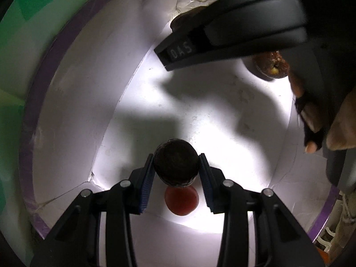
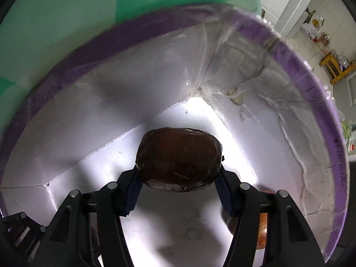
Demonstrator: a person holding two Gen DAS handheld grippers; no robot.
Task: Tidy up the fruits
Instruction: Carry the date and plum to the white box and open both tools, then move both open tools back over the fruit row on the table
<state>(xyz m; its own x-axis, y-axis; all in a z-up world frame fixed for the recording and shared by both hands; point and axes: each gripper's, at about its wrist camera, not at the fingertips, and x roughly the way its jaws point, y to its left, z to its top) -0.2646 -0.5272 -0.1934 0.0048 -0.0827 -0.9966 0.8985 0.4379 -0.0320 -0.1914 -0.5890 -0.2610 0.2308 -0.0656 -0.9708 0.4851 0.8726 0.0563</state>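
Evidently mid-placement: both hands lowering fruit into the white-lined box (image 1: 73, 102) with the purple rim (image 2: 311, 71).

Left gripper (image 1: 176, 166) pinching a small dark round fruit (image 1: 175, 164) between blue ribbed pads (image 1: 145, 189), hanging above the box floor. Directly beneath it, a red fruit (image 1: 181, 201) lying on the floor, seemingly a tomato or plum. Further off, near the far wall, a brownish-red apple (image 1: 270, 65), blossom end up, half covered by the other tool.

Right gripper (image 2: 179, 179) clamped on a larger dark brown fruit (image 2: 179, 159), glossy and somewhat flattened, held over the floor near a box corner.

Next, by the look of it: easing each fruit to a free spot on the floor and spreading the jaws only once settled. For the left, shifting sideways first seems wise, so as not to drop the dark fruit onto the red one below. For the right, keeping clear of the orange-brown thing (image 2: 262, 231) glimpsed behind its own finger.

Hard to tell: how far above the floor either fruit hangs, given harsh light and deep shadow. Kind of fruit unclear for both dark ones. Orange-brown thing mostly hidden. Part of a gloved hand (image 1: 311, 120) cut off at the left view's edge.
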